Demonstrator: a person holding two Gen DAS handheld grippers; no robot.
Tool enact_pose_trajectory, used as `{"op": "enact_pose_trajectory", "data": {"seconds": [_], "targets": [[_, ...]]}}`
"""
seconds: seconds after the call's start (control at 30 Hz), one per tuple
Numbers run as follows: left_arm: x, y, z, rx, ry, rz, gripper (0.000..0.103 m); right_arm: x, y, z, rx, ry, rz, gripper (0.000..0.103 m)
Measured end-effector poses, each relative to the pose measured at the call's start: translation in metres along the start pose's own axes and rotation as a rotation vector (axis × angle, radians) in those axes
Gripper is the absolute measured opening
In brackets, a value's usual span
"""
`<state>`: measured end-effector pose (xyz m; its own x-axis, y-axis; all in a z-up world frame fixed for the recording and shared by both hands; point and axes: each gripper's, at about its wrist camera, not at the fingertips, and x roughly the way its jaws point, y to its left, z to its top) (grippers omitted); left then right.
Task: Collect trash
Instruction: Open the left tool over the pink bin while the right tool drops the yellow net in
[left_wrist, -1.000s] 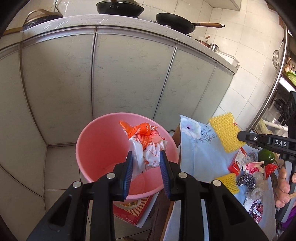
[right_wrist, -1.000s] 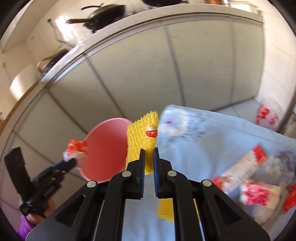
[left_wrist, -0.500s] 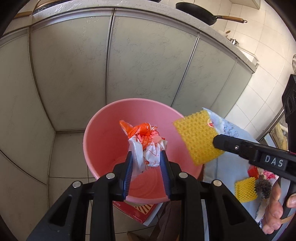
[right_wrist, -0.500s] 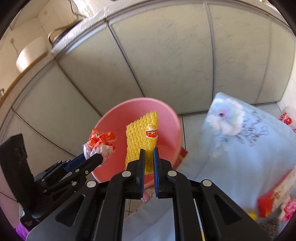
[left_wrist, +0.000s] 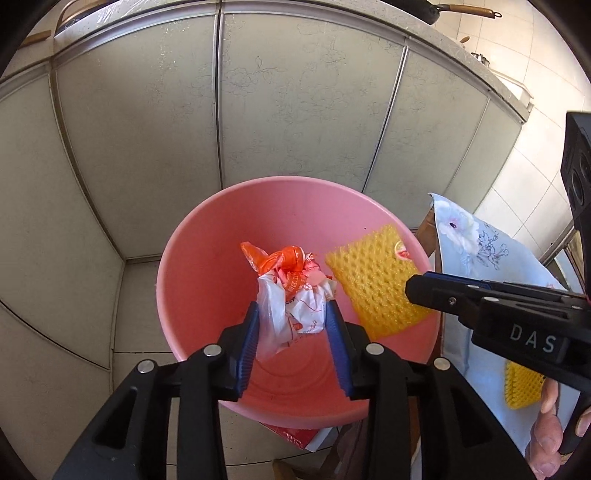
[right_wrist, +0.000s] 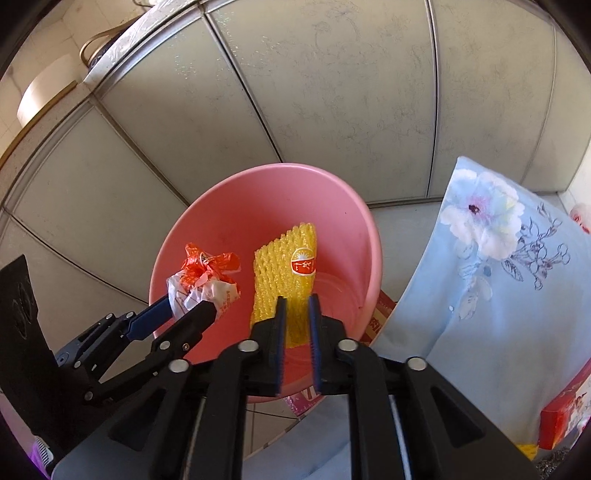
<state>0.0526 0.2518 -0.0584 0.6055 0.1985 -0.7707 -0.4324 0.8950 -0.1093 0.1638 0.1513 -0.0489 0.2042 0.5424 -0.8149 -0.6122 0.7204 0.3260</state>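
Note:
A pink bucket (left_wrist: 295, 181) (right_wrist: 295, 168) stands on the floor in front of the cabinet doors. My left gripper (left_wrist: 293, 321) (right_wrist: 184, 314) hangs over its mouth with a crumpled white and orange plastic bag (left_wrist: 291, 291) (right_wrist: 203, 277) between its pads. Its jaws are opening, and the bag still touches both. My right gripper (right_wrist: 295, 317) (left_wrist: 413, 288) is over the bucket's right side. Its jaws are opening too. A yellow foam fruit net (right_wrist: 284, 266) (left_wrist: 376, 280) with a red sticker stands in the gap, and the pads no longer squeeze it.
A table under a light blue floral cloth (left_wrist: 480, 258) (right_wrist: 480, 277) stands right of the bucket. On it lie another yellow net (left_wrist: 521, 387) and a red box (right_wrist: 561, 413). A red packet (left_wrist: 291, 435) lies under the bucket. Grey cabinet doors (left_wrist: 295, 92) close the far side.
The right gripper carried the yellow net from above the table leftwards over the bucket. Both grippers sank towards the bucket's mouth. Both pairs of jaws have widened.

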Motion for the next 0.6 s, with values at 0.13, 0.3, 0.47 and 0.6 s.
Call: {"op": "enact_pose_trajectory", "data": {"seconds": [0.13, 0.3, 0.47, 0.6], "targets": [[-0.002, 0.004, 0.001, -0.026, -0.009, -0.007, 0.045, -0.005, -0.008, 0.001, 0.004, -0.016, 0.019, 0.035], [-0.014, 0.010, 0.001, -0.072, -0.024, -0.045, 0.047, -0.024, -0.007, -0.001, -0.024, -0.065, 0.002, 0.035], [-0.031, 0.008, 0.000, -0.091, -0.045, -0.126, 0.046, -0.059, -0.005, -0.017, -0.051, -0.129, -0.026, 0.035], [-0.048, -0.006, -0.002, -0.053, -0.057, -0.189, 0.046, -0.093, -0.012, -0.042, -0.042, -0.172, -0.050, 0.035]]}}
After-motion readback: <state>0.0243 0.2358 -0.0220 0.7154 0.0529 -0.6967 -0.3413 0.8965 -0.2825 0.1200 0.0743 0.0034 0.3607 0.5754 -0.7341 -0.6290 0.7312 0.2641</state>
